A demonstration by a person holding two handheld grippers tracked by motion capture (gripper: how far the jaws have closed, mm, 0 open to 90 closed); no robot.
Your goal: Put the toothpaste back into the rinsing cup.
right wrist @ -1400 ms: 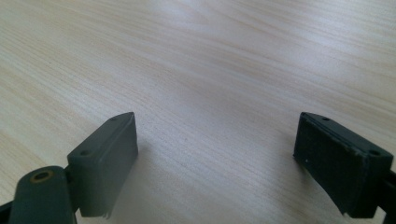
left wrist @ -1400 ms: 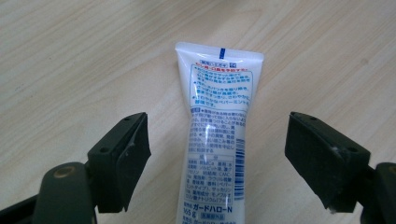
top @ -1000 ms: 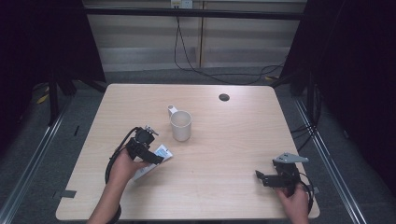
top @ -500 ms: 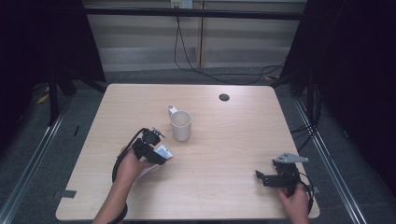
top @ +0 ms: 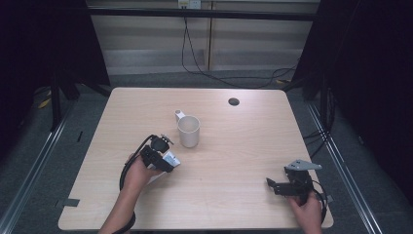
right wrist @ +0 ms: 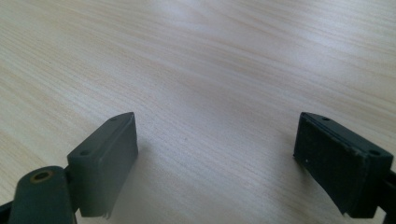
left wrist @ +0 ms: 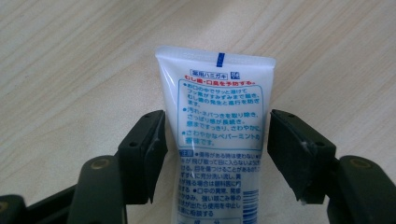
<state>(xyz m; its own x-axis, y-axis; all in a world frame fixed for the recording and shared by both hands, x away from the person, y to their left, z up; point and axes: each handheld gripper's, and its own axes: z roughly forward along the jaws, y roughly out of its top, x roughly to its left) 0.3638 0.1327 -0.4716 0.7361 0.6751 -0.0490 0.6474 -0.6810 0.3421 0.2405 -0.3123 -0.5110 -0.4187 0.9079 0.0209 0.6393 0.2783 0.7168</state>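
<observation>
A white toothpaste tube [left wrist: 217, 140] with blue and red print lies flat on the wooden table, its crimped end pointing away from me. My left gripper [left wrist: 217, 158] is open and straddles the tube: the left jaw is at its edge and a narrow gap remains at the right jaw. In the high view this left gripper [top: 164, 162] sits over the tube [top: 170, 159] at the table's left middle. My right gripper [right wrist: 215, 158] is open over bare wood, and in the high view the right gripper [top: 273, 186] rests near the front right corner.
A cream mug [top: 188, 130] stands upright just beyond and right of the tube, handle toward the far left. A small black round disc [top: 234, 101] lies near the table's far edge. The table [top: 243, 146] ends close behind my right hand.
My left hand and gripper have slid a little to the right along the tube, toward the mug. The right gripper has stayed in place.
</observation>
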